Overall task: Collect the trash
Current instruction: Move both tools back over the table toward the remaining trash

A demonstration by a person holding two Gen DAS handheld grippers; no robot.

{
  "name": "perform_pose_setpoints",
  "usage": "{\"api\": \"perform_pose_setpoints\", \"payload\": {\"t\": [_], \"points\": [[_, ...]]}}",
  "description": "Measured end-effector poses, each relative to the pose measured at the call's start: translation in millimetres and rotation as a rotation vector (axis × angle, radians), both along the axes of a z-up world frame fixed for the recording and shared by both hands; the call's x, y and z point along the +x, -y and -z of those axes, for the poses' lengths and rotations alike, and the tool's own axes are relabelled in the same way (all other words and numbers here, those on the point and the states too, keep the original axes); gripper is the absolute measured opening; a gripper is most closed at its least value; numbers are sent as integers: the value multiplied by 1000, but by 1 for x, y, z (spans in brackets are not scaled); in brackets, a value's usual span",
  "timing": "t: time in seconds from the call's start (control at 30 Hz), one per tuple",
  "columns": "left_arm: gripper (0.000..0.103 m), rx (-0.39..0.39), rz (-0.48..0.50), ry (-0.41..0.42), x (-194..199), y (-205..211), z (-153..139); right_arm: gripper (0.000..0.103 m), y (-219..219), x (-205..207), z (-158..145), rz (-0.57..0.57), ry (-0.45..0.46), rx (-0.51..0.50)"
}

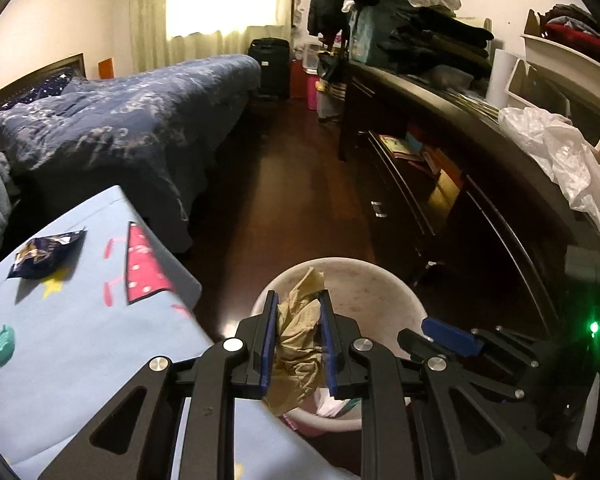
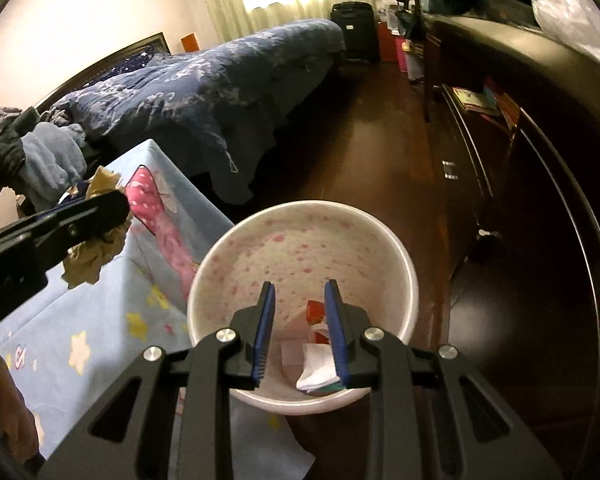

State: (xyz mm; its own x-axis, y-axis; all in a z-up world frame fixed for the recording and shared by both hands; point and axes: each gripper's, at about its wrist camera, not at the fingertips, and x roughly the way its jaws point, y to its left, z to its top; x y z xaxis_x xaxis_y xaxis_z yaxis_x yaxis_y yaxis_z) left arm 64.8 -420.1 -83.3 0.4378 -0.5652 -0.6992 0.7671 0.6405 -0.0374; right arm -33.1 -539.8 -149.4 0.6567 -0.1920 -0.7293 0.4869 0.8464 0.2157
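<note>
The left gripper (image 1: 299,316) pinches a crumpled tan paper (image 1: 298,344) above the near rim of the white bin (image 1: 400,292) on the floor. The right gripper (image 2: 300,304), narrowly parted and empty, hovers over the bin's trash (image 2: 316,368). A dark wrapper (image 1: 46,254) lies on the bench (image 1: 80,340) at left.

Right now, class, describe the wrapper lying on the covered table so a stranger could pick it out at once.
Start at the bed with the dark blue quilt, then drop to the table under the light blue cartoon cloth beside it. Near the cloth's far edge lies the crumpled snack wrapper. It is dark navy and shiny, unlike the flat printed stars and pink shapes around it.
</note>
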Motion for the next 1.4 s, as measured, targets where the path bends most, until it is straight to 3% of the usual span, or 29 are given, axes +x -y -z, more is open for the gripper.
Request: {"api": "perform_pose_setpoints", "payload": {"t": [0.3, 0.37, 0.53, 0.7, 0.97, 1.13, 1.4], "points": [[22, 39, 16, -17, 2, 23, 15, 28, 6, -7, 1, 23, 9, 4], [29, 46, 17, -21, 4, 27, 17, 28, 7, -8, 1, 30, 8, 1], [78, 18, 7, -5, 4, 26, 17, 28, 9, -13, 0, 45, 7, 3], [79, -4, 1, 1, 5, 22, 11, 29, 9, -16, 1, 47, 4, 4], [84, -31, -79, 32, 11, -18, -5, 30, -16, -6, -13, -11, 20, -12], [88, -20, -207, 83, 24, -71, -17, 44, -52, 10, -32, -85, 48, -42], [93, -21, -432, 85, 53, -181, -24, 83, -142, 48, -57, -272, 81, -98]]}}
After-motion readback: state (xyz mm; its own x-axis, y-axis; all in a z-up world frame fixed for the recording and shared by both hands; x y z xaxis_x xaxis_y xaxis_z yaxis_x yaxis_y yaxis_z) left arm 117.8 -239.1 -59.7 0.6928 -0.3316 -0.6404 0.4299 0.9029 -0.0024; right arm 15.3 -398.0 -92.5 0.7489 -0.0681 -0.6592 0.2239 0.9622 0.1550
